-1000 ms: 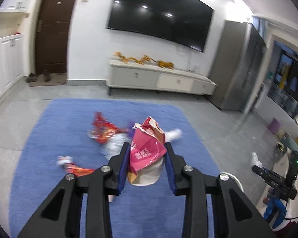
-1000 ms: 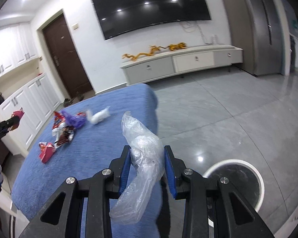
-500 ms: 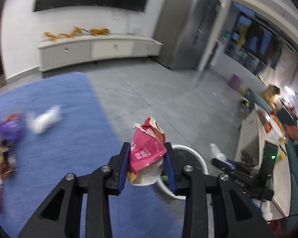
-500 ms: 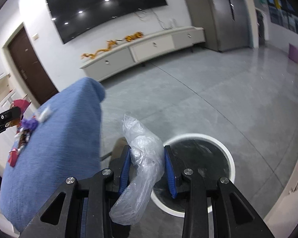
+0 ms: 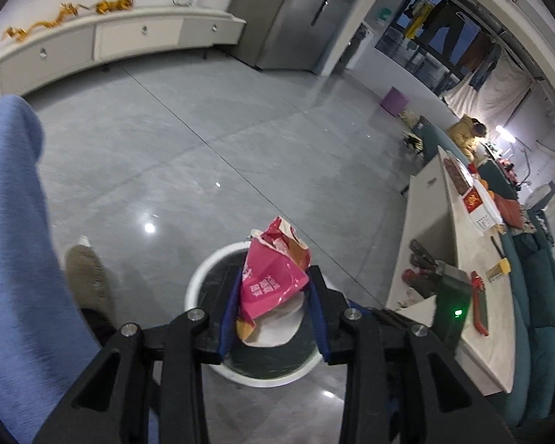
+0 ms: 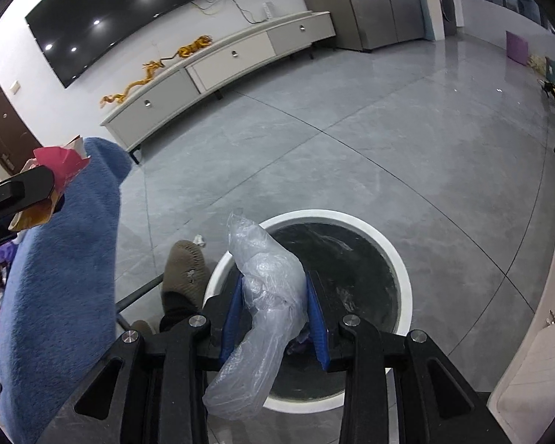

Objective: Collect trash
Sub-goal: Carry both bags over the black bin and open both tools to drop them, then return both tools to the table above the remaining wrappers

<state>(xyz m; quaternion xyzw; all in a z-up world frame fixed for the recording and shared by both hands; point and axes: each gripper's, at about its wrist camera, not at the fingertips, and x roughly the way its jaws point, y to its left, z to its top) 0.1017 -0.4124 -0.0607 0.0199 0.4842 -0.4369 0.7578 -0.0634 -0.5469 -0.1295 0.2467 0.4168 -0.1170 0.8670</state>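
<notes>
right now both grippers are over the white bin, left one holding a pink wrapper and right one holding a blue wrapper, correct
Not quite. The right gripper holds a clear plastic bag, not a blue wrapper, as the right wrist view shows. The left gripper has the pink wrapper, above the white bin.

Glossy grey tiled floor (image 6: pixel 370 140), long white cabinet (image 6: pixel 218 63) below wall-mounted television (image 6: pixel 129 11), steel refrigerator (image 5: pixel 296 14).

2 fisheye views, each mounted behind its own jaws and angled steeply down at the grey tiled floor (image 5: pixel 203 140). Both sit close above the round white-rimmed black-lined bin (image 5: pixel 199 281) (image 6: pixel 399 259). Shared ground: that bin, the blue fleece cover (image 5: pixel 14 240) (image 6: pixel 63 277), the long white low cabinet (image 5: pixel 103 40) (image 6: pixel 225 63).
</notes>
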